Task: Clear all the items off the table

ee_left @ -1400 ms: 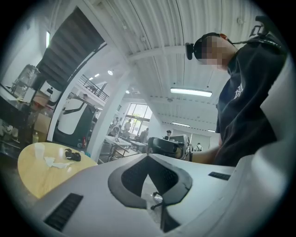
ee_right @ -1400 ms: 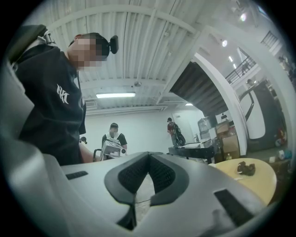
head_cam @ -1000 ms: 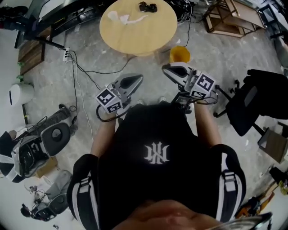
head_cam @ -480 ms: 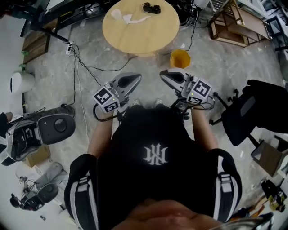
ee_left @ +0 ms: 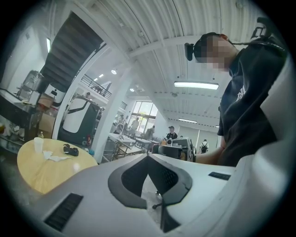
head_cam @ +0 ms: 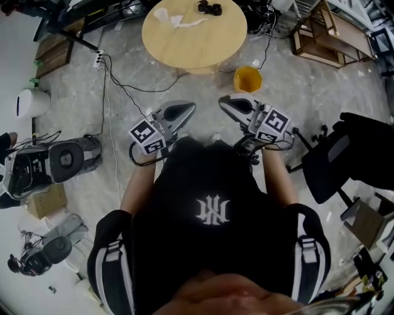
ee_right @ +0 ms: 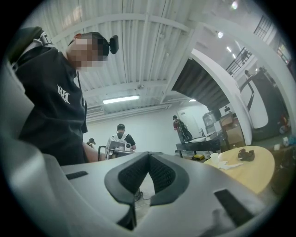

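Both claws pressed together, empty: left gripper (head_cam: 189, 107), right gripper (head_cam: 224, 101). Upper centre of frame, on the round table (head_cam: 197, 48): crumpled tissue (head_cam: 175, 23), probably featherlight and soft, pinch anywhere; small black object (head_cam: 206, 8) looks stiff, grab across its middle

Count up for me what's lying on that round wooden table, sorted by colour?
White: 2, a cup and a crumpled paper
Black: 1, a small lumpy object; what it is cannot be told from here
Total: 3 things on the round table
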Demonstrator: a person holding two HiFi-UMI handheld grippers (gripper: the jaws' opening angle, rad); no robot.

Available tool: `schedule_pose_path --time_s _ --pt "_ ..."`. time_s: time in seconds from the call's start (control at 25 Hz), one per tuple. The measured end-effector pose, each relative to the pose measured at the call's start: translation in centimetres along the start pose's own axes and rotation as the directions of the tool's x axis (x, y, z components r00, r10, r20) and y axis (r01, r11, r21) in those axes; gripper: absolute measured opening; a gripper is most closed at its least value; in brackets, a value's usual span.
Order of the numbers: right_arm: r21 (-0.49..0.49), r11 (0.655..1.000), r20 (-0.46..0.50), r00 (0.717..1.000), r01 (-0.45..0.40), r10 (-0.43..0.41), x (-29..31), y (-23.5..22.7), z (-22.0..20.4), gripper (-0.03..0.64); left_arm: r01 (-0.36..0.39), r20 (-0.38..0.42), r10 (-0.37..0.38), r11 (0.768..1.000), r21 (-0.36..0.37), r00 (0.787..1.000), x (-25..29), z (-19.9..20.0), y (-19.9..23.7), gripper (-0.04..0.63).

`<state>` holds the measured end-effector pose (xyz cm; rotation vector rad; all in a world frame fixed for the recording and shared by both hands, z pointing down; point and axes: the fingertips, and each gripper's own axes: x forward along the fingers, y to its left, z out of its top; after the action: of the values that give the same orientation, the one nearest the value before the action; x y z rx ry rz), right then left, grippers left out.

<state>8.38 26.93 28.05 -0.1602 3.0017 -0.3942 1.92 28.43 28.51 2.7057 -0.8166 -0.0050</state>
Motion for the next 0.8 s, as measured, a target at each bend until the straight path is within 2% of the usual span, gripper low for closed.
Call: schedule_pose_path --time_s 0.24,0.44,0.8 --pt "0.016 1.0 0.024 1.0 0.019 -0.02 -1.3 -0.8 0.0 0.002 -0.004 -0.002 0.004 1.0 0.024 1.0 0.7 0.8 0.0 0.014" --pt "0.031 0.999 0.024 1.0 0.015 -0.016 -0.9 -1.3 -0.5 0.002 -0.032 -0.018 0.032 0.999 0.016 0.999 0.1 0.2 0.2 0.014" --pt "0.043 0.999 -0.01 1.0 0.002 -0.002 1.5 -3.8 -1.2 0.002 -0.129 0.018 0.129 0.992 -0.012 0.991 -3.1 0.3 5.0 0.014"
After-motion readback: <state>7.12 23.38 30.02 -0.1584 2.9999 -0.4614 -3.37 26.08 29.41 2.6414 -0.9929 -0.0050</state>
